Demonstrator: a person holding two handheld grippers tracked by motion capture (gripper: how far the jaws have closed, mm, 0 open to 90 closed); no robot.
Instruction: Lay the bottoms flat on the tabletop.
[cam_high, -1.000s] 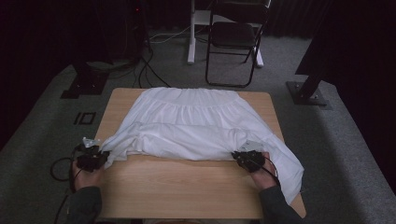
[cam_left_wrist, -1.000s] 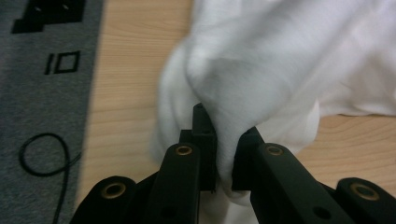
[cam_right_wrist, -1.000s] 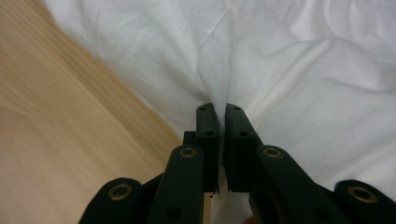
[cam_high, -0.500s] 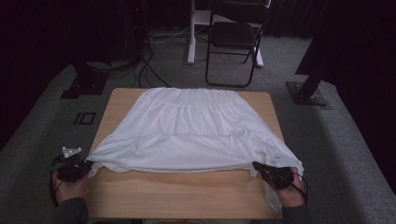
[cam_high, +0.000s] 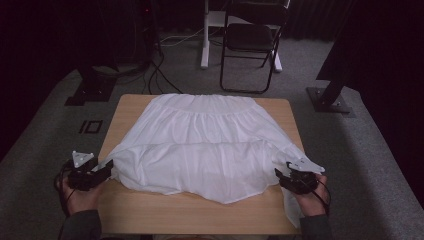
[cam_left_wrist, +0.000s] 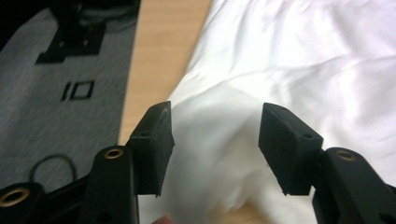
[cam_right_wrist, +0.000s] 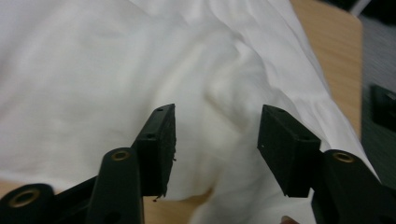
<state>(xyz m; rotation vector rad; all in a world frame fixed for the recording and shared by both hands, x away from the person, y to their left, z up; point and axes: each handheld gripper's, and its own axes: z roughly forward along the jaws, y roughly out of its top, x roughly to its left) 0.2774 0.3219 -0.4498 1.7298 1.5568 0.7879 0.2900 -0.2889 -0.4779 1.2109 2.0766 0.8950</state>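
The left gripper (cam_left_wrist: 212, 140) is standing with its jaws wide apart, having just been opening, and the white skirt (cam_high: 207, 145) is lying loose in the gap with neither pad pressing on it. In the left gripper view the cloth under the jaws is blurring into a bright mass, so its folds there are hard to make out, and the gripper's body is being cut off by the bottom edge. The right gripper (cam_right_wrist: 215, 142) is likewise gaping after just opening, gripping nothing, with a puckered hump of the skirt sitting between its pads but free of them. Its own view is also losing the fabric's detail to glare.

In the high view the left gripper (cam_high: 102, 170) is hovering at the table's (cam_high: 200, 215) left edge near the front corner, and the right gripper (cam_high: 282, 177) is sitting by the right edge near the front. The skirt is spreading flat across most of the table, waistband toward the far edge, hem toward the front, and one corner is hanging over the right edge, partly hiding behind the right hand (cam_high: 310, 200). The person's forearms are running out of frame at the bottom.

On the floor beside the left edge a black plate (cam_left_wrist: 78, 89) is showing a pale mark reading like "10", though whether it is writing or slots I cannot tell.
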